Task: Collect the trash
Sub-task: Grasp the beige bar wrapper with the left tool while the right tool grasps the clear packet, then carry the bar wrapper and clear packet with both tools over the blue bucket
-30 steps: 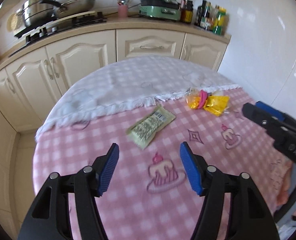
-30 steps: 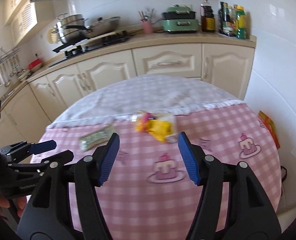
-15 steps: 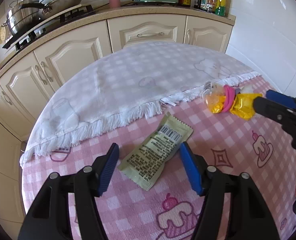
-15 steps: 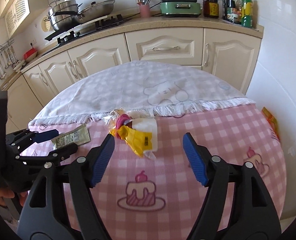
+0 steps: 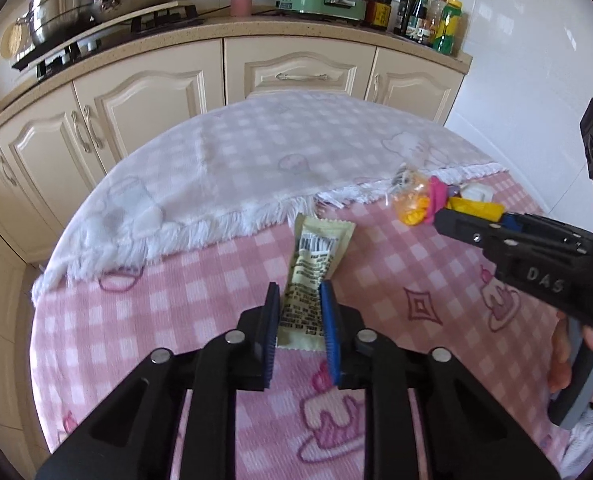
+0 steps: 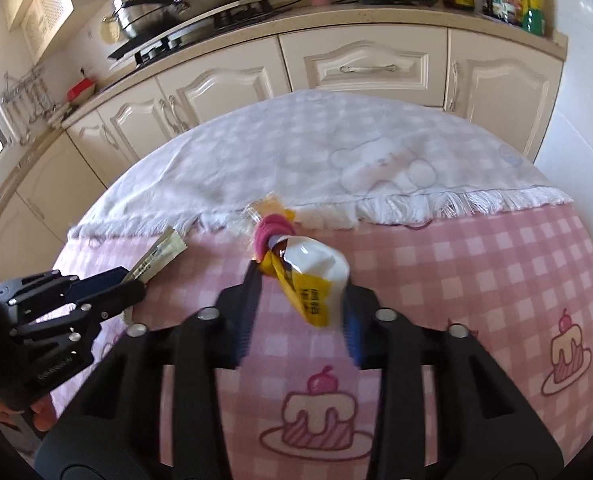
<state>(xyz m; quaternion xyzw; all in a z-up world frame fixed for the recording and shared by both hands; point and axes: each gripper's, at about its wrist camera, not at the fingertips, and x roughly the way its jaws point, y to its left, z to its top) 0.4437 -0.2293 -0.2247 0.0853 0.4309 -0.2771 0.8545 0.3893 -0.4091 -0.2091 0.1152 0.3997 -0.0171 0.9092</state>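
A pale green snack wrapper (image 5: 314, 268) with a barcode lies on the pink checked tablecloth. My left gripper (image 5: 299, 312) is shut on its near end. The wrapper also shows in the right wrist view (image 6: 158, 258), between the left gripper's tips (image 6: 126, 286). A bundle of yellow, pink and white wrappers (image 6: 304, 268) lies at the edge of the white fringed cloth. My right gripper (image 6: 298, 308) has closed around it, its jaws touching both sides. In the left wrist view the bundle (image 5: 420, 200) sits at the right gripper's tips (image 5: 456, 222).
A white fringed cloth (image 5: 256, 160) covers the far half of the round table. Cream kitchen cabinets (image 5: 296, 76) stand behind it, with pans, an appliance and bottles on the counter. The table edge drops off at left and right.
Both grippers moved forward and down to the table and closed, the left on the green wrapper, the right on the yellow and white bundle.
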